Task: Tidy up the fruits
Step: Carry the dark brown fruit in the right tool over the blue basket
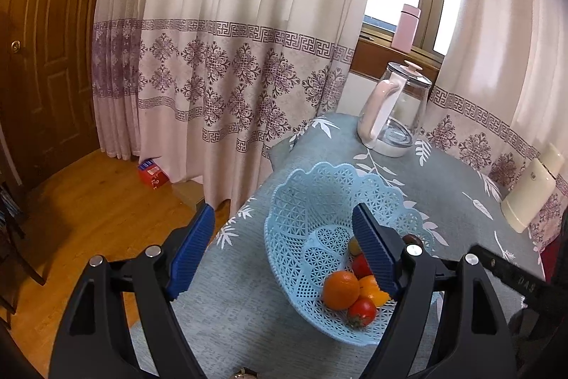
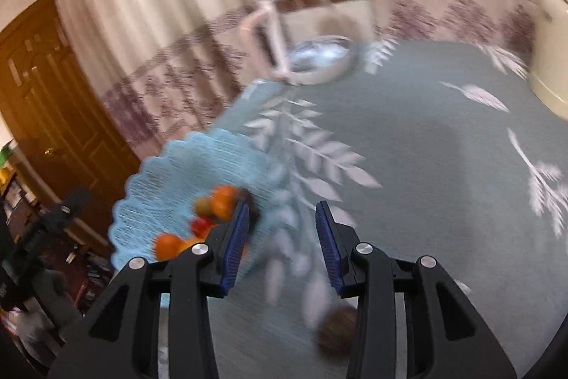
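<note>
- Fruit piled in the low side of a light blue lattice basket [image 1: 312,201] set near the table's left edge, on a grey-green cloth with white leaf print [image 1: 461,198].
- Inside the basket: an orange [image 1: 340,289] at the front, a red tomato [image 1: 362,311] just beside and below it, an orange-yellow piece [image 1: 371,288] touching both, a second red fruit [image 1: 361,266] behind, a small yellow one [image 1: 354,245] further back, and something dark brown [image 1: 411,239] near the right rim, partly hidden.
- Left gripper [image 1: 284,247] empty, blue ribbed pads spread wide; left pad out over the table edge and floor, right pad in front of the basket's interior, covering part of the fruit.
- Right gripper [image 2: 281,244] also parted with nothing between the pads; view heavily blurred; left pad overlapping the basket's right rim [image 2: 184,173], right pad over bare cloth.
- Brownish round thing [image 2: 335,331] on the cloth low in the right wrist view, outside the basket, close to the right finger; too blurred to name.
- Glass kettle with a pale pink handle [image 1: 394,109] upright at the table's far side, well apart from the basket.
- Cream container [image 1: 532,190] at the table's right edge.
- Pink bottle [image 1: 406,27] on the window sill behind.
- Red box [image 1: 152,173] on the wooden floor by the curtain.
</note>
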{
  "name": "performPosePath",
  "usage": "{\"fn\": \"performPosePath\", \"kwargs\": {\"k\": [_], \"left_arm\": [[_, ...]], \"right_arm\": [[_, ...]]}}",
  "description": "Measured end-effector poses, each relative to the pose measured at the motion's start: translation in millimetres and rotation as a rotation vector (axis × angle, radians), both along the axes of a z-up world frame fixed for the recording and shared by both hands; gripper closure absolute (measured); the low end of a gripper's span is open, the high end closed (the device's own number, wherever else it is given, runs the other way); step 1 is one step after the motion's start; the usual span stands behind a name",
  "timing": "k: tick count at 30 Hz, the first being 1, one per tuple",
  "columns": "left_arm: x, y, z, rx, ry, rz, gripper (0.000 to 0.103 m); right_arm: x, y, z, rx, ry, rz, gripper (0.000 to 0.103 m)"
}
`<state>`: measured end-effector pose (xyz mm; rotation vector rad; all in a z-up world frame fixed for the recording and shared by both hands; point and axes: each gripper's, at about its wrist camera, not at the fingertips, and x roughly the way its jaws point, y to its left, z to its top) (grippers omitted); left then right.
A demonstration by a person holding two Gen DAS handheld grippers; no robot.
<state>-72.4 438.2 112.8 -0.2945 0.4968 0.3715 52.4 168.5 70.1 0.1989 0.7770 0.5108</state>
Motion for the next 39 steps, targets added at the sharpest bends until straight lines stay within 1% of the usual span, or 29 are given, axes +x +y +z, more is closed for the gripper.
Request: {"fn": "performPosePath", "kwargs": {"k": [2, 4, 6, 8, 9, 10, 14, 19, 22, 24, 25, 29, 32, 35, 39], "left_arm": [[2, -3, -1, 0.000, 0.004, -0.011, 0.021], [3, -8, 0, 0.005, 0.004, -0.024, 0.017], [3, -11, 1, 0.009, 0.001, -0.033, 0.016], [3, -13, 2, 0.012, -0.001, -0.041, 0.015], [3, -14, 2, 0.012, -0.002, -0.042, 0.015], [2, -13, 2, 0.012, -0.003, -0.042, 0.015], [0, -12, 3, 0.004, -0.009, -0.032, 0.015], [-2, -10, 5, -0.003, -0.016, -0.032, 0.015], [-2, -10, 5, -0.004, -0.016, -0.032, 0.015], [-2, -10, 5, -0.006, -0.015, -0.030, 0.014], [-2, -9, 5, -0.008, -0.014, -0.030, 0.014], [-2, -9, 6, -0.008, -0.017, -0.028, 0.014], [-2, -6, 6, -0.013, -0.018, -0.024, 0.014], [-2, -4, 6, -0.016, -0.017, -0.021, 0.014], [-1, -4, 4, -0.015, -0.013, -0.021, 0.014]], "right_arm": [[1, -17, -12, -0.006, 0.036, -0.047, 0.063], [-1, -31, -22, -0.015, 0.057, -0.092, 0.063], [-5, -40, -31, -0.013, 0.084, -0.109, 0.063], [-13, -40, -41, -0.036, 0.106, -0.095, 0.061], [-15, -40, -43, -0.046, 0.109, -0.088, 0.057], [-20, -38, -46, -0.064, 0.110, -0.081, 0.056], [-31, -28, -54, -0.138, 0.105, -0.068, 0.055], [-41, -19, -55, -0.165, 0.097, -0.032, 0.054], [-45, -12, -58, -0.208, 0.094, -0.019, 0.054], [-47, -8, -58, -0.235, 0.075, -0.019, 0.056], [-48, -8, -58, -0.242, 0.071, -0.019, 0.061], [-49, -7, -56, -0.252, 0.068, -0.017, 0.061], [-49, -9, -51, -0.240, 0.060, -0.033, 0.062], [-48, -10, -35, -0.203, 0.027, -0.046, 0.062], [-49, 6, -7, -0.166, -0.042, -0.003, 0.062]]}}
